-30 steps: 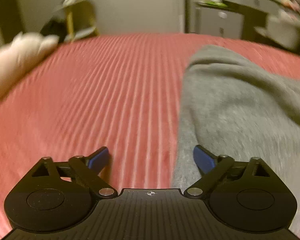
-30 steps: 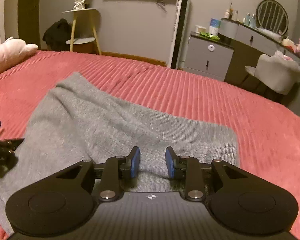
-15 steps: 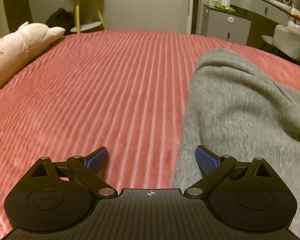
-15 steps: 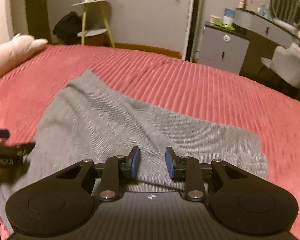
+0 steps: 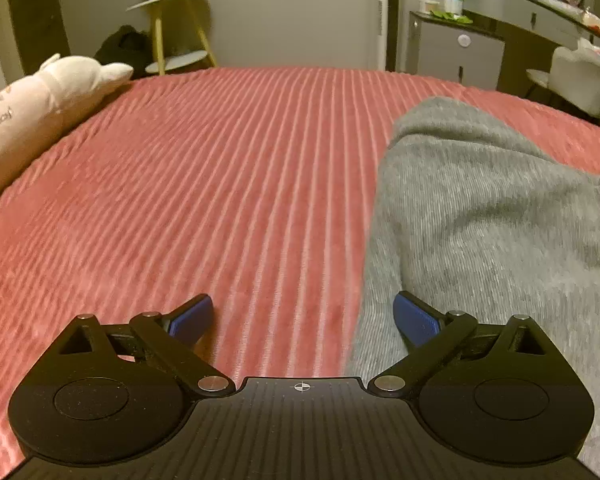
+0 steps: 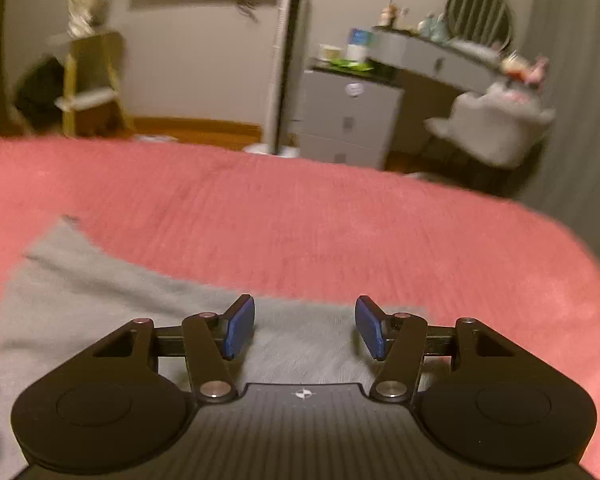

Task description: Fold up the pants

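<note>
While the gray pants (image 5: 480,208) are lying bunched on the red bedspread (image 5: 220,180), filling the right half of the left wrist view and the lower left of the right wrist view, folding is looking partly done at best: cloth seems doubled over, edges uneven, more folds and squaring likely left. Left gripper (image 5: 302,316) is sitting wide open at bottom center, nothing between the jaws, its right pad over the pants' edge. Right gripper (image 6: 305,328) is opening its jaws over the pants, with cloth below them but not pinched. Pillow (image 5: 40,100) is lying at upper left, well apart. Stool (image 5: 172,28), cabinet (image 6: 348,116) and chair (image 6: 496,124) are standing past the bed. Nothing is blocking the pants.
</note>
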`<state>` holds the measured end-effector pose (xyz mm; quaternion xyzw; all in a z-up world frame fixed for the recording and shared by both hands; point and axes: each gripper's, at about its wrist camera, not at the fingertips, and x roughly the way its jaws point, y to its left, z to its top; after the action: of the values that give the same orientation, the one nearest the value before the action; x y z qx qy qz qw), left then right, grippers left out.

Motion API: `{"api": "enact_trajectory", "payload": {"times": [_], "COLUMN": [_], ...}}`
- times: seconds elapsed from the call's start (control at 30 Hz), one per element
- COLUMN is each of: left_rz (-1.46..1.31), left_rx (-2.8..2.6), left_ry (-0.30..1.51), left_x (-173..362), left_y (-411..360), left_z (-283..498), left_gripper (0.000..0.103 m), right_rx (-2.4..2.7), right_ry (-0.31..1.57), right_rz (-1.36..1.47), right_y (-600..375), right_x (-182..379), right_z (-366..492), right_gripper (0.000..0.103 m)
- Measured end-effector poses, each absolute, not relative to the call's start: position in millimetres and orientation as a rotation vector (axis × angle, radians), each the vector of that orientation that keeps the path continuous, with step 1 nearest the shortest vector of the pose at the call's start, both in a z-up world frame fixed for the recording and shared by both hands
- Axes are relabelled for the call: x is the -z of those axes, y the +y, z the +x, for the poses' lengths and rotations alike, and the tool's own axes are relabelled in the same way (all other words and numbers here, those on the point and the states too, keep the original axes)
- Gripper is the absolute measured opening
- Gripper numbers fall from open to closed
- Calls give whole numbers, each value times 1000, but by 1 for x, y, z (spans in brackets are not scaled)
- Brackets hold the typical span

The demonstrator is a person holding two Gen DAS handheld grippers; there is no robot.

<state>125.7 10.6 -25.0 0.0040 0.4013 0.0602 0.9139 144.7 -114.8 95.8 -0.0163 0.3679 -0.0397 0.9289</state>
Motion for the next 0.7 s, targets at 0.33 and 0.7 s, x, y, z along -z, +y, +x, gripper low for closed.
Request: {"api": "enact_trajectory", "payload": {"times": [0.33, 0.7], "left_rz": [-86, -70], "left_rx": [-131, -116], "left_ry": [827, 824], "left_x": [20, -3], "left_y": [23, -2], "left_z": [120, 86], "left_gripper": [100, 99], "right_rx": [319, 99], "right_ry": [680, 805], "right_rz": [-284, 78], "right_y": [-122, -190], "right_x": [-93, -74], "right_z": [98, -16], "right_gripper": [87, 99]}}
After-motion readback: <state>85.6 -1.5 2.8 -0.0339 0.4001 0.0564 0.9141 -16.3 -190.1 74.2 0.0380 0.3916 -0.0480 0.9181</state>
